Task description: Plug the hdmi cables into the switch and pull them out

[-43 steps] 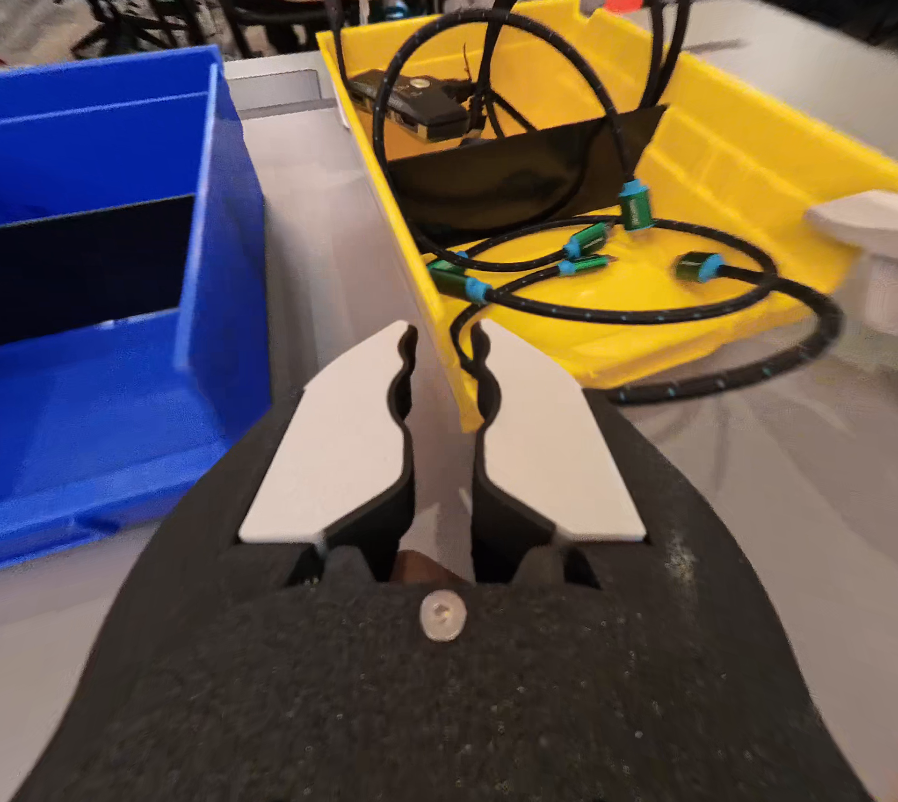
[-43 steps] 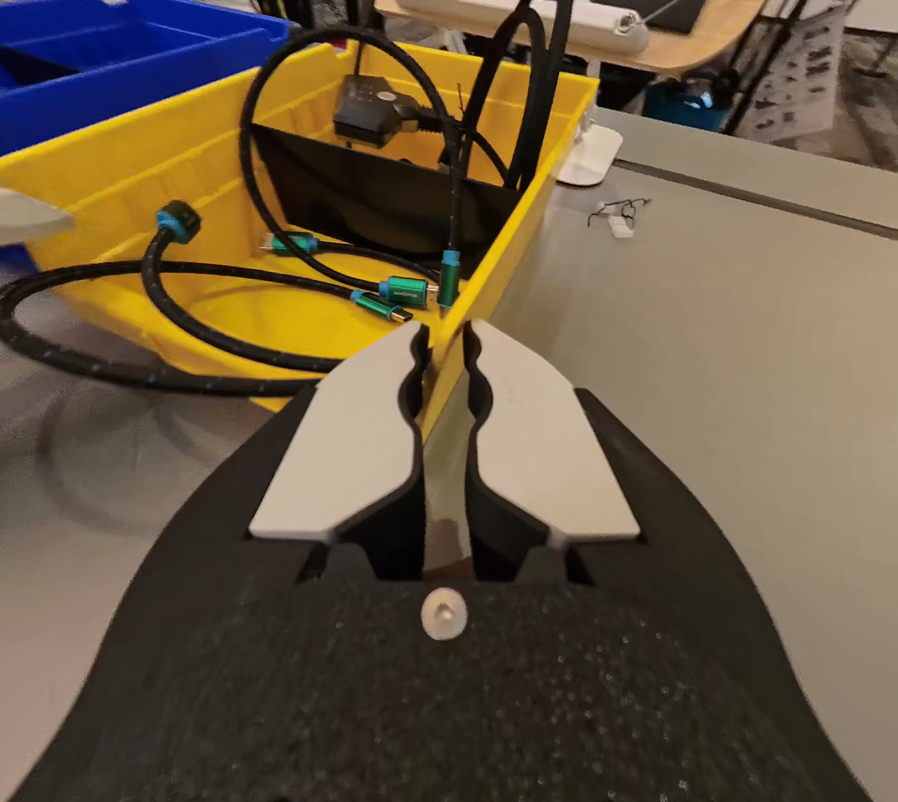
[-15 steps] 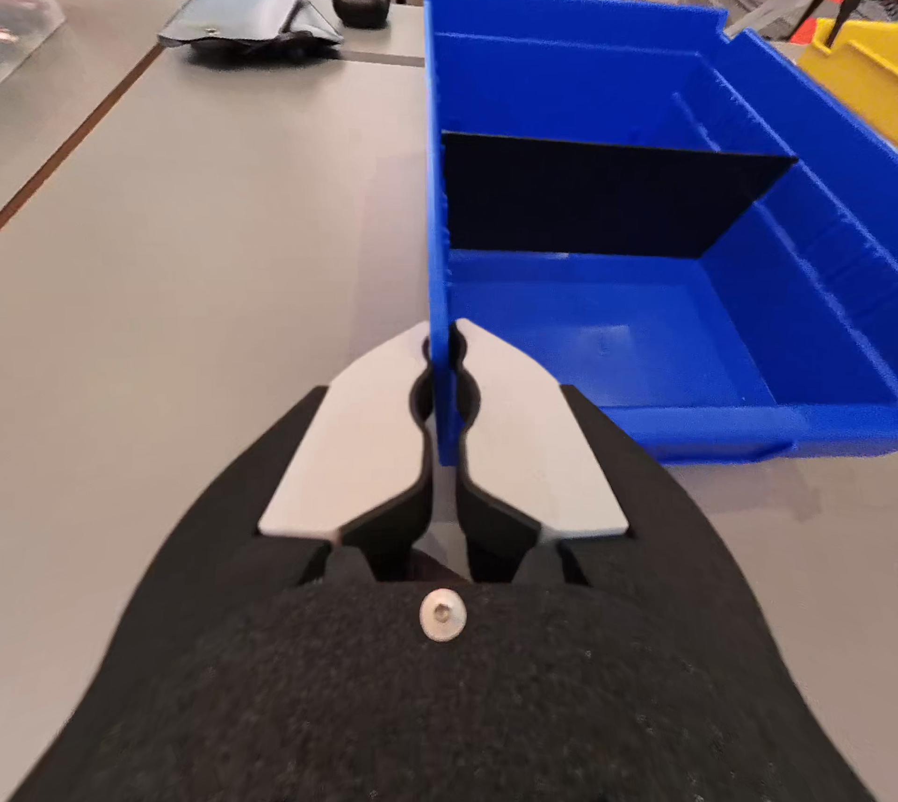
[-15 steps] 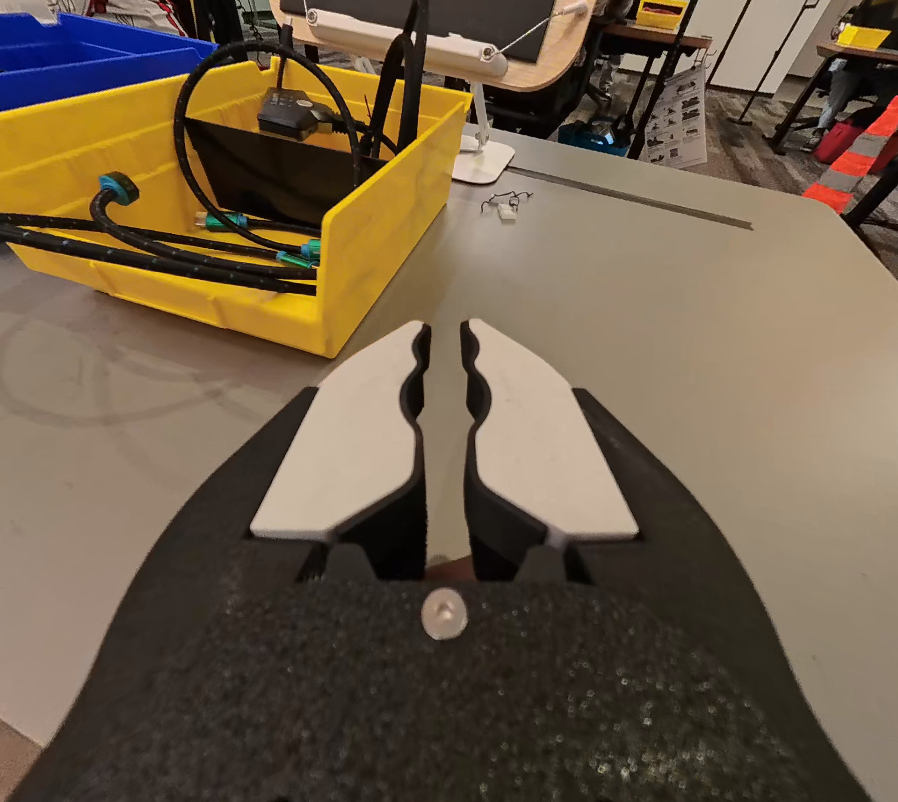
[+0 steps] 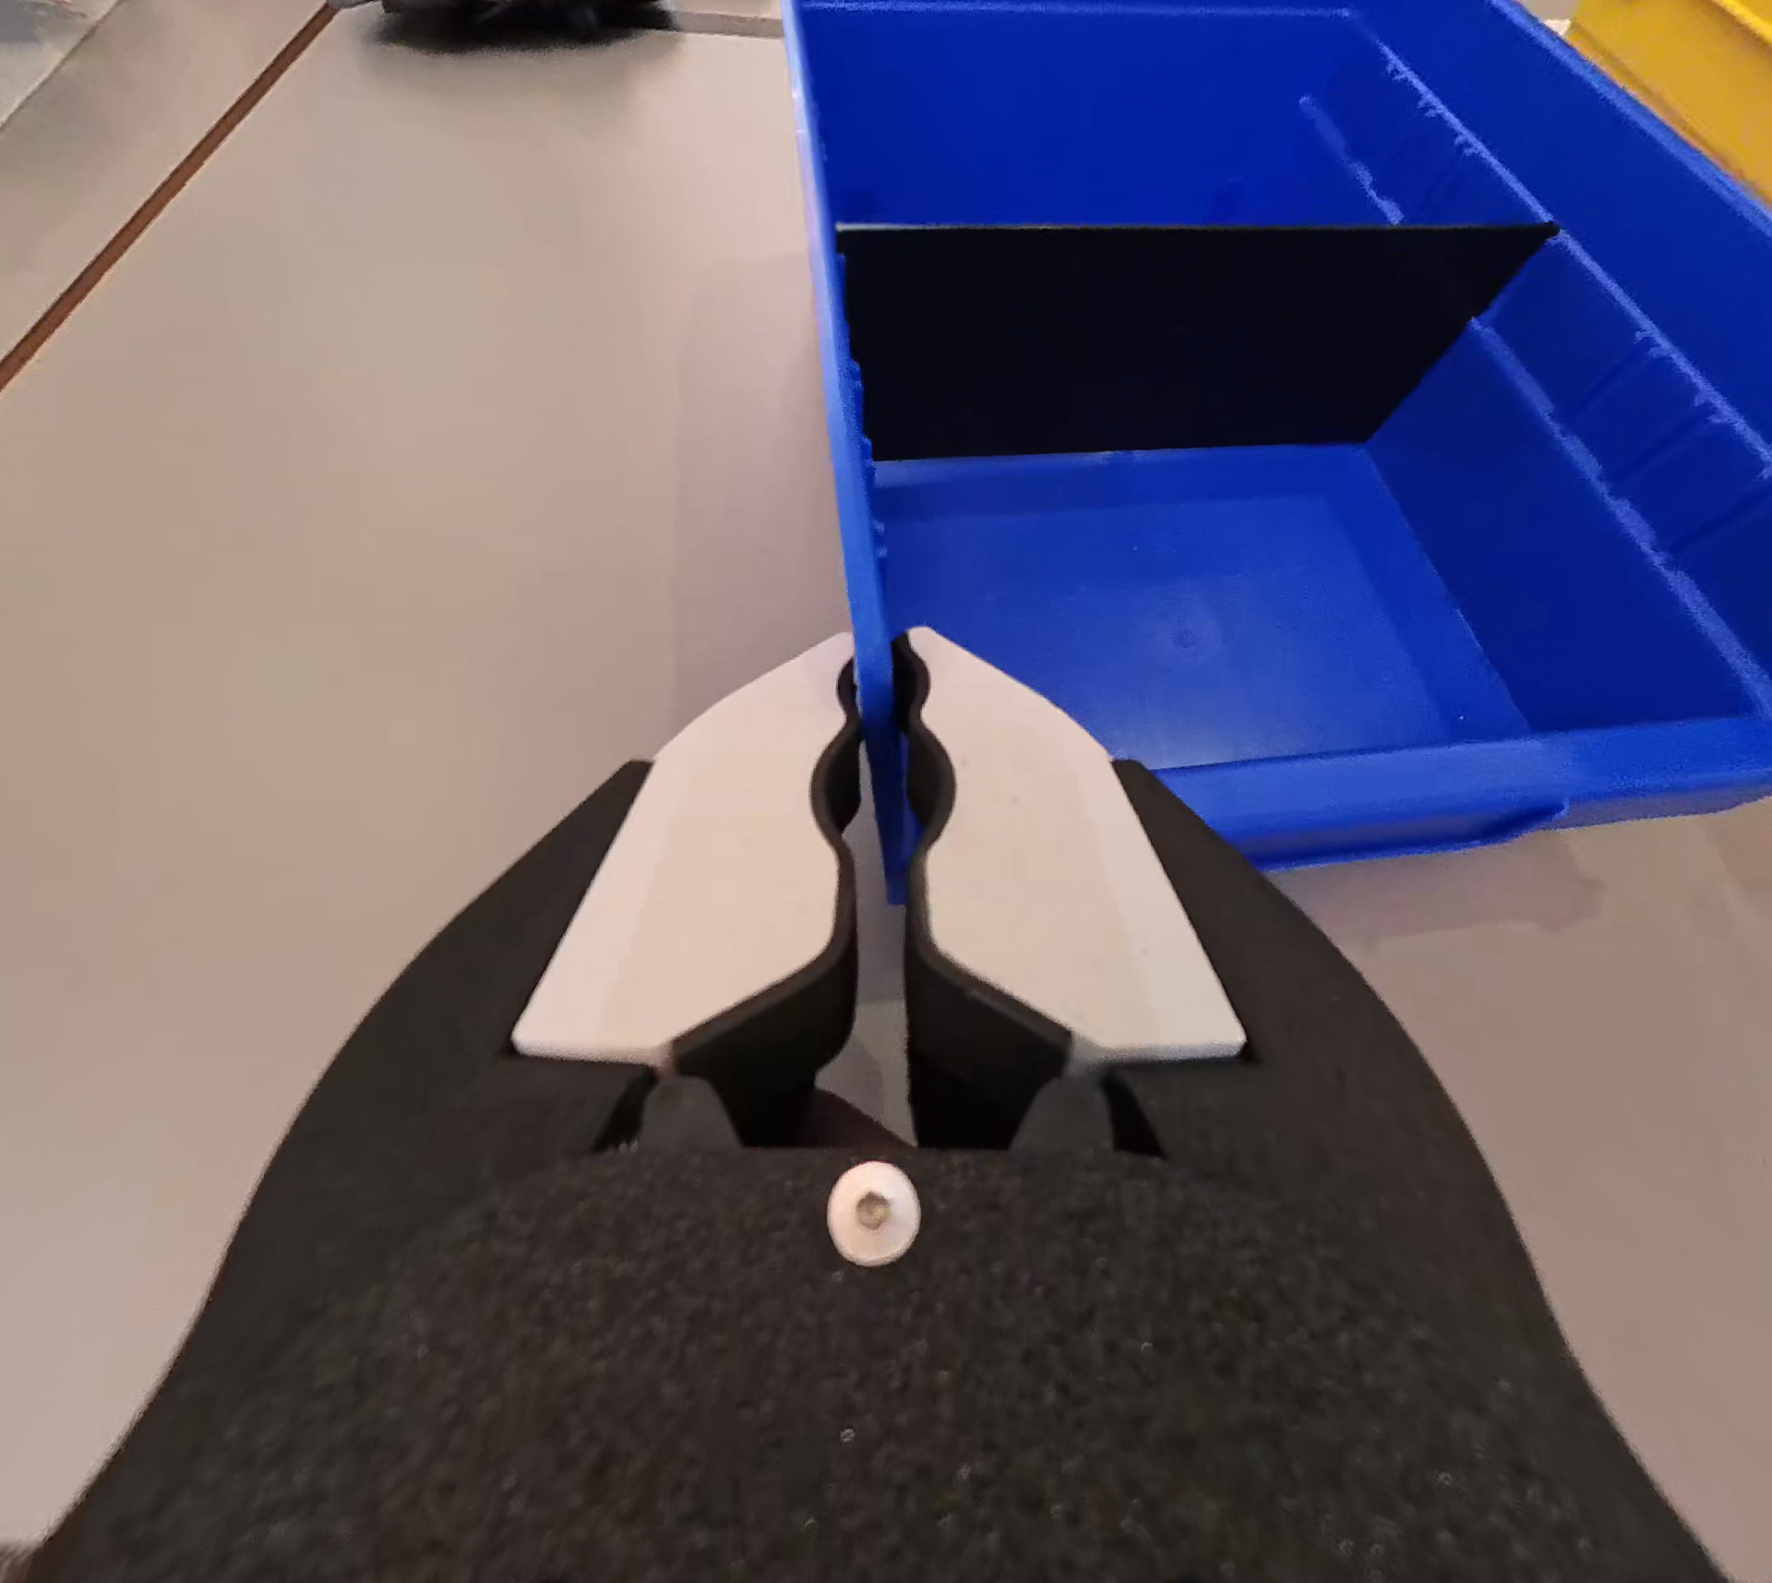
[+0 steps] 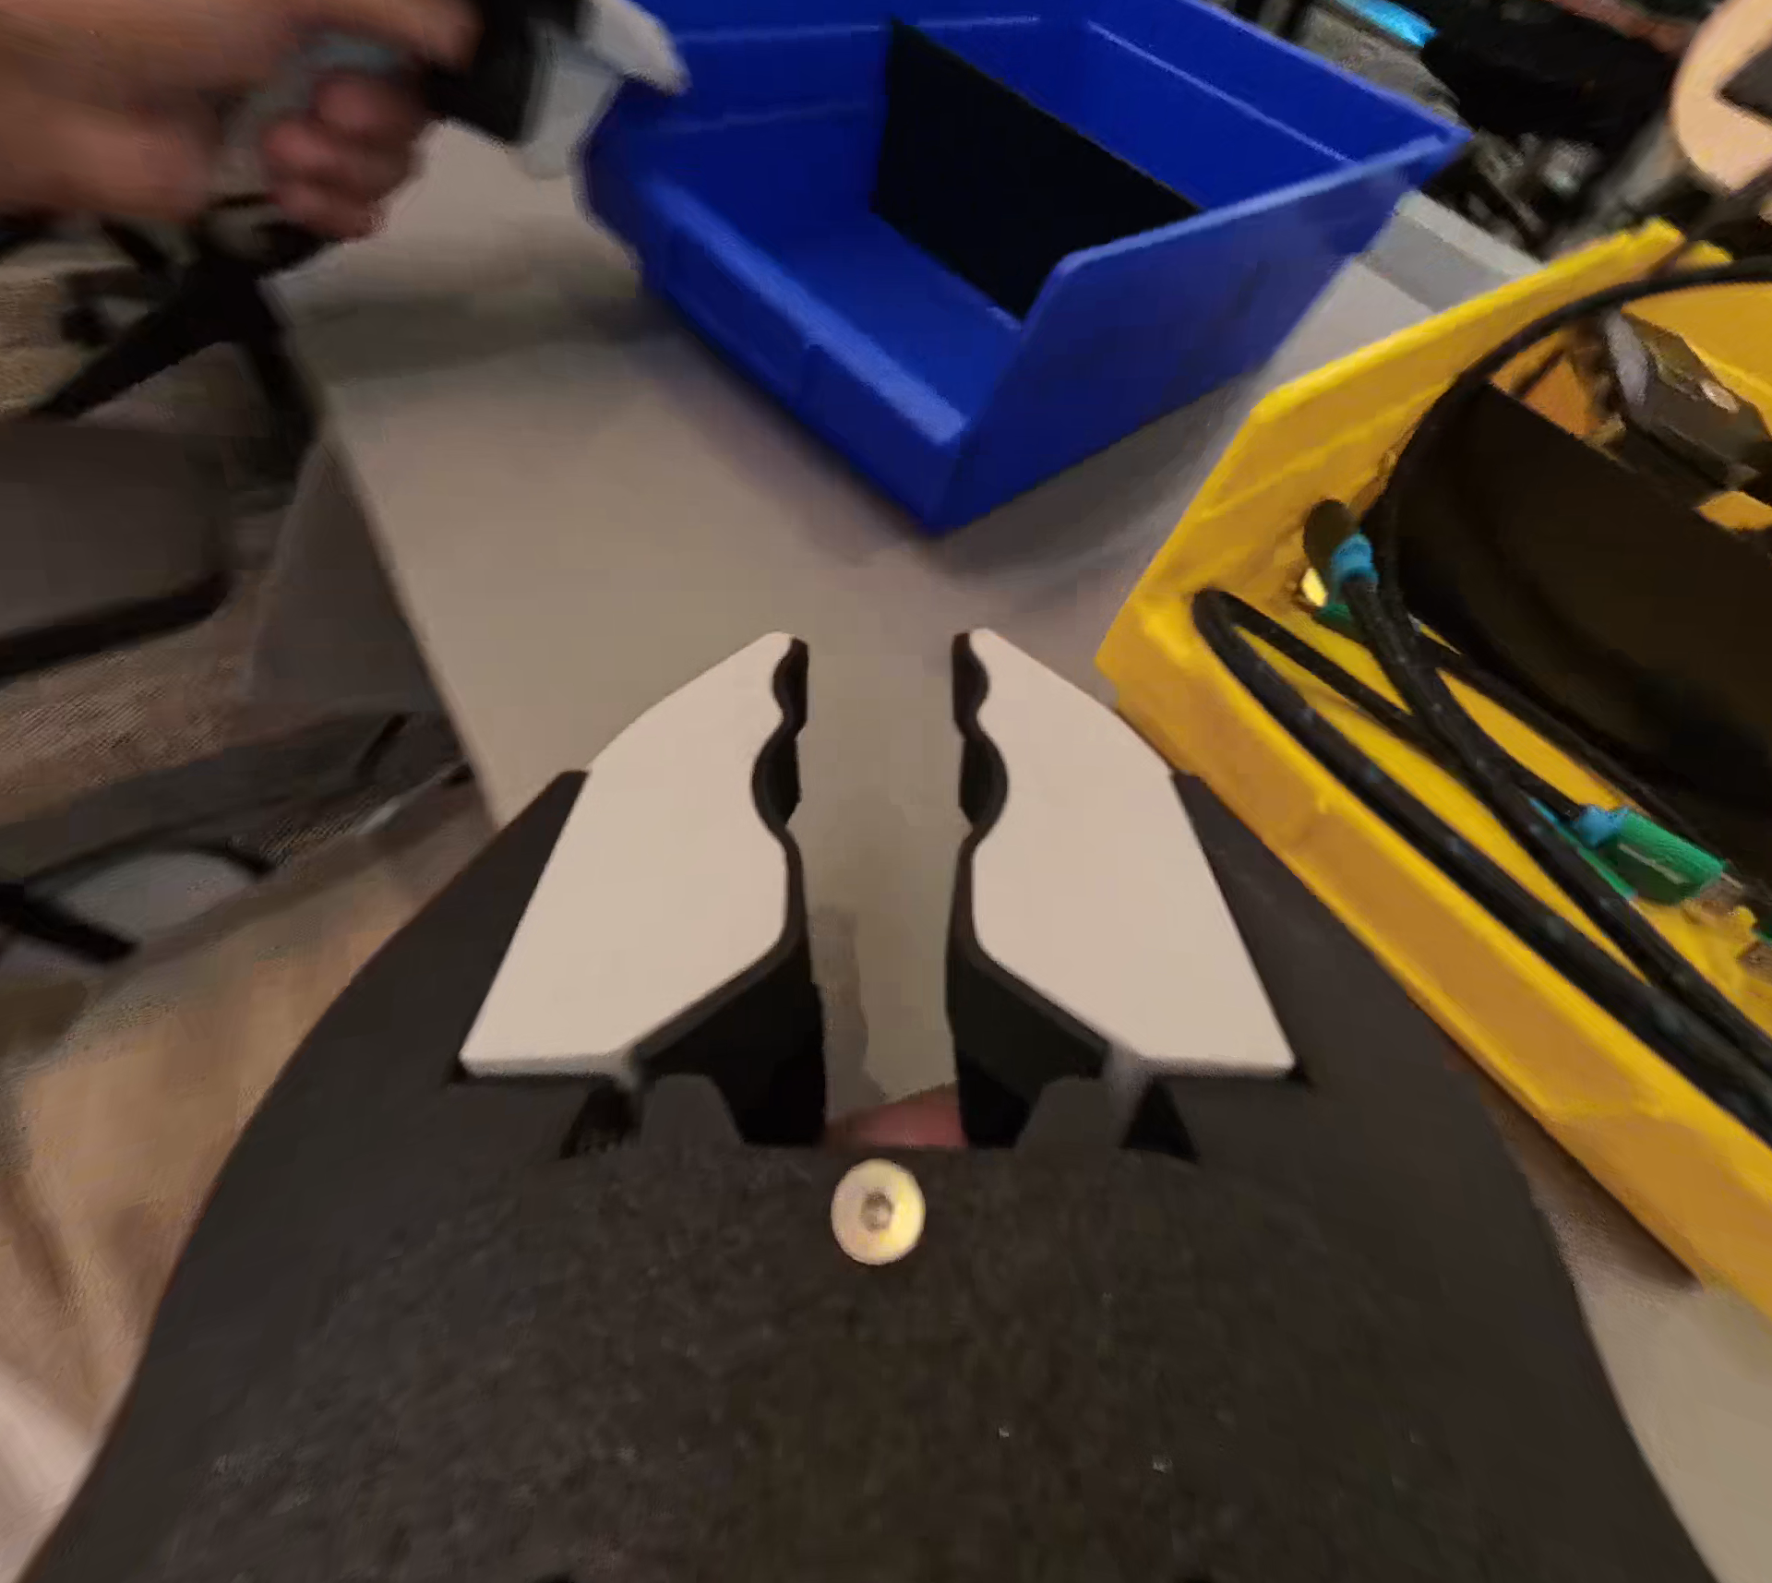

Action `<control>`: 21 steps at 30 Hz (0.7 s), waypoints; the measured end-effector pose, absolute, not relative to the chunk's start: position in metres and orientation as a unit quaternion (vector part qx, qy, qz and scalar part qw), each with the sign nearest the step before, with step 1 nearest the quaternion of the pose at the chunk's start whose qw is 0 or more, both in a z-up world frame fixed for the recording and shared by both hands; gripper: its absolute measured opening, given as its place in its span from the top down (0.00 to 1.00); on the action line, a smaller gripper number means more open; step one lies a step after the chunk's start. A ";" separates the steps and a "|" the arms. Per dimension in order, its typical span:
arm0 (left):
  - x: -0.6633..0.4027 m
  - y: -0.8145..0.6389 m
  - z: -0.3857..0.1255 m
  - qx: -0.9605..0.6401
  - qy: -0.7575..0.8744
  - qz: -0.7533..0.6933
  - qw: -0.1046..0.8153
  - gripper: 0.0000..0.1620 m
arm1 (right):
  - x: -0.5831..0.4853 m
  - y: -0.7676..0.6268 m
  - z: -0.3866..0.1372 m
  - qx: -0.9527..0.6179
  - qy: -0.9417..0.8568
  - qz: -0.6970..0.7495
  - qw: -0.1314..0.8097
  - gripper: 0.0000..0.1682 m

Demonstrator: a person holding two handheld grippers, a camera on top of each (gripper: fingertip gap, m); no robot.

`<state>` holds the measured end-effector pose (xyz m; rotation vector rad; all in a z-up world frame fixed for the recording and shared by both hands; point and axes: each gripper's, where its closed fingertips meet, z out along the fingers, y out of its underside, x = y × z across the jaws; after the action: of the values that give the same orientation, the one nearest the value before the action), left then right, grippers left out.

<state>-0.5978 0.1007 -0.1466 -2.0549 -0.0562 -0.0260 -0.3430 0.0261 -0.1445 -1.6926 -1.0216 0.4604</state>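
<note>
- While the left gripper (image 5: 874, 659), fingers nearly closed and empty, points at the blue bin (image 5: 1247, 674), turn it toward the yellow bin (image 6: 1247, 674).
- Right gripper (image 6: 877, 655) is part-open, empty; hdmi cables (image 6: 1438, 779) and switch (image 6: 1688, 405) lie there. Pinch a green plug squarely.

Blurred hand (image 6: 182, 41); yellow bin (image 6: 1266, 482) cropped.

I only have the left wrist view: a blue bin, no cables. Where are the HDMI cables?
Observer: The HDMI cables lie in the yellow bin, right of the blue bin.
Operator: Is the right gripper holding one?
Observer: No. The right gripper is open and empty over the table, beside the yellow bin.
Operator: Any plug free?
Observer: A green plug lies unplugged inside the yellow bin.
</note>
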 end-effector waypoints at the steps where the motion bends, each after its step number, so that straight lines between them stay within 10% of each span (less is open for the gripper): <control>1: -0.597 0.095 -0.147 -0.856 -0.023 -0.008 0.516 0.98 | -0.352 0.040 -0.147 -0.734 -0.401 0.178 0.519 0.81; 7: -0.592 0.061 -0.147 -0.860 -0.009 -0.003 0.510 0.97 | -0.410 0.076 -0.154 -0.796 -0.301 0.194 0.489 0.68; 11: -0.592 0.039 -0.147 -0.866 -0.002 0.006 0.500 0.97 | -0.408 0.095 -0.127 -0.776 -0.228 0.173 0.562 0.93; 21: -0.579 0.008 -0.062 -0.807 0.021 0.073 0.586 0.97 | -0.404 0.084 -0.069 -0.762 -0.229 0.176 0.580 0.97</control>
<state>-0.5787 0.0075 -0.0624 -1.8814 0.0495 0.1710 -0.4044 0.0838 -0.0690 -1.7819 -0.5345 0.4111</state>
